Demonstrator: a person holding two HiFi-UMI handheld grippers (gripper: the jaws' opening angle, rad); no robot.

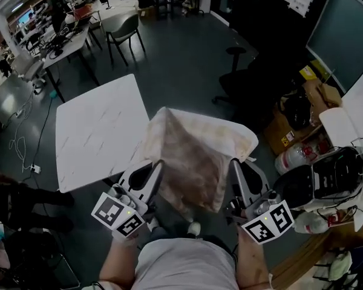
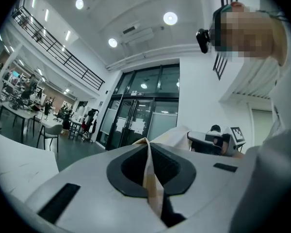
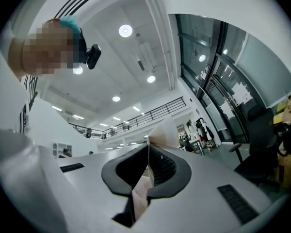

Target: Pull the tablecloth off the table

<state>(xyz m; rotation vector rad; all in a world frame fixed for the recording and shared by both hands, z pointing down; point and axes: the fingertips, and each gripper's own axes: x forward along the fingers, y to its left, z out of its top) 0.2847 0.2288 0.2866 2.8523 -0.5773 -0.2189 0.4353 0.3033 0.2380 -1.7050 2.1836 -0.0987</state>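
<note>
Left gripper and right gripper each pinch an edge of the tablecloth. It hangs between them, just beside the white desk. The pull looks nearly done; next, draw it fully away.

Head view: being rendered dim and murky.
Gripper views: being lit brightly by round ceiling lamps.
Edges: being bent and blackened by fisheye distortion.

Head view: I look steeply down from above | gripper views: close along my jaws, tilted upward | all share: tablecloth
</note>
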